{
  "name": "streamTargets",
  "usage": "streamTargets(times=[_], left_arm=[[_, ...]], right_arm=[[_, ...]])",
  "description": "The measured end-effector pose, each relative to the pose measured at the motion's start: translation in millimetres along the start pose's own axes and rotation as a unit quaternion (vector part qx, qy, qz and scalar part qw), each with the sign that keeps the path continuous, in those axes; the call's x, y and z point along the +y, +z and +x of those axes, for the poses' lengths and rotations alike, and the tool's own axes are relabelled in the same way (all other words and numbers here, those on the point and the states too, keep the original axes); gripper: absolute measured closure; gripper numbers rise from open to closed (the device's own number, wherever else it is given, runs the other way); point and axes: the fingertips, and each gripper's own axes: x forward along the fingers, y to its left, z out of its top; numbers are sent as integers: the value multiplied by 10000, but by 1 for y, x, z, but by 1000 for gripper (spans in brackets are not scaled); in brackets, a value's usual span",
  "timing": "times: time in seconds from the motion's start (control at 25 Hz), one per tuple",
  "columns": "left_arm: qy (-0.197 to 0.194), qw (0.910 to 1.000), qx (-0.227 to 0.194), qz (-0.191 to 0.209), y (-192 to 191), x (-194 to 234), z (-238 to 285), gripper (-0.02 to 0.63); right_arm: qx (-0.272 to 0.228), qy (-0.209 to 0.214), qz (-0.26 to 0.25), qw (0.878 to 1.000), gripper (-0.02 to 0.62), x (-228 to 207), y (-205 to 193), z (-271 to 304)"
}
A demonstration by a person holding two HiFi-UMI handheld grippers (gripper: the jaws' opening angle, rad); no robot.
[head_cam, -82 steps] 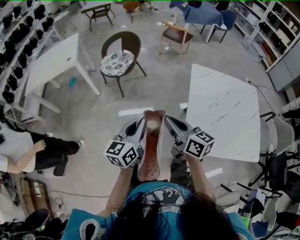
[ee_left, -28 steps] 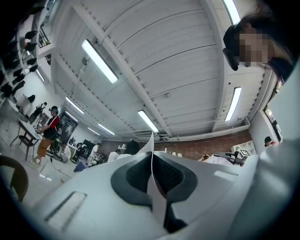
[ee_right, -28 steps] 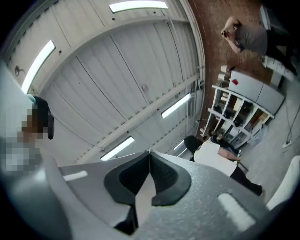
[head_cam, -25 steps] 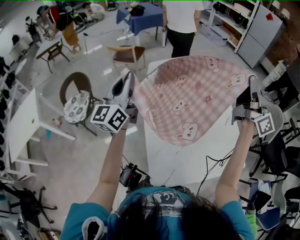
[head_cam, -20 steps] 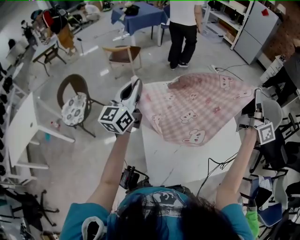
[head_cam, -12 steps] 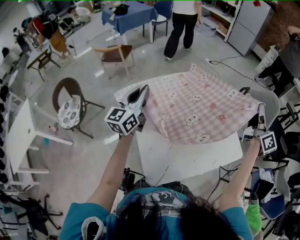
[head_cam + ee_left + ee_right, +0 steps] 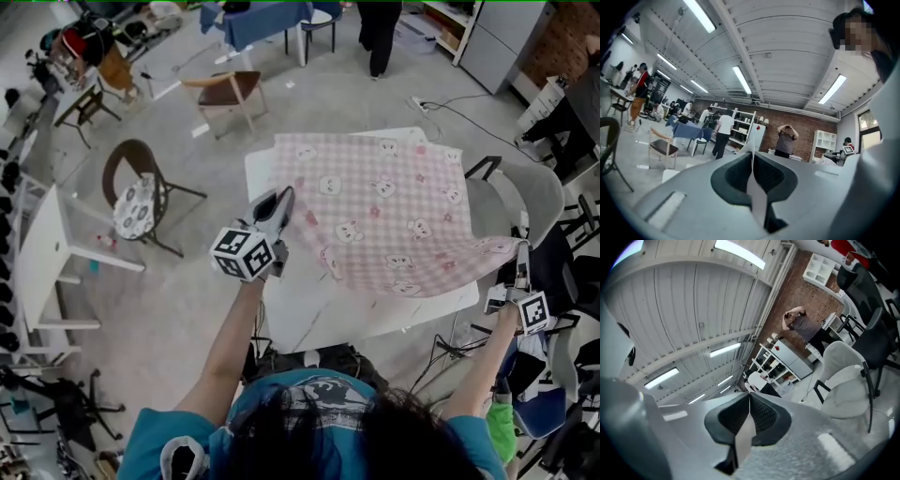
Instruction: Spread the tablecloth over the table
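Two near corners of the pink bear-print tablecloth (image 7: pixel 375 211) are pinched in my closed fingers, left gripper (image 7: pixel 283 200) and right gripper (image 7: pixel 518 259), the cloth covering the white worktop's (image 7: pixel 375 319) far part, the near strip bare.

The tablecloth (image 7: pixel 375 211) is thin, soft, matt cloth, pink-checked with printed bears. The table (image 7: pixel 319 314) is white, smooth and faintly veined like marble. The left gripper (image 7: pixel 751 154) and right gripper (image 7: pixel 749 401) have matt grey plastic shells and dark, finely ribbed pads (image 7: pixel 771 176). The floor (image 7: pixel 187 300) is smooth grey with a dull sheen.
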Motion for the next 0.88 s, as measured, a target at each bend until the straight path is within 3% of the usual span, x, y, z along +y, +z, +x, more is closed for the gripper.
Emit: streamTargets(times=[0.08, 0.28, 0.44, 0.6, 0.68, 0.8, 0.88], left_arm=[[403, 9991, 83, -63, -13, 16, -19, 577], [1242, 9919, 232, -97, -36, 54, -68, 569], [1708, 9838, 44, -550, -51, 79, -122, 571], [1625, 9855, 249, -427, -73, 69, -161, 566], [1577, 9854, 322, -551, -88, 61, -181, 565], [1568, 9828, 513, -825, -116, 48, -212, 568], [1526, 9818, 795, -798, -139, 35, -234, 568]], right_arm=[[195, -3, 78, 9998, 591, -12, -11, -6], [152, 64, 231, 9996, 591, -24, -19, -11], [348, -19, 302, 9989, 591, -22, -45, -24], [182, -275, 489, 9983, 591, -30, -60, -62], [151, -519, 433, 9976, 591, -38, -65, -90], [386, -787, 58, 9961, 591, -44, -74, -124], [739, -965, -261, 9922, 591, -47, -88, -139]])
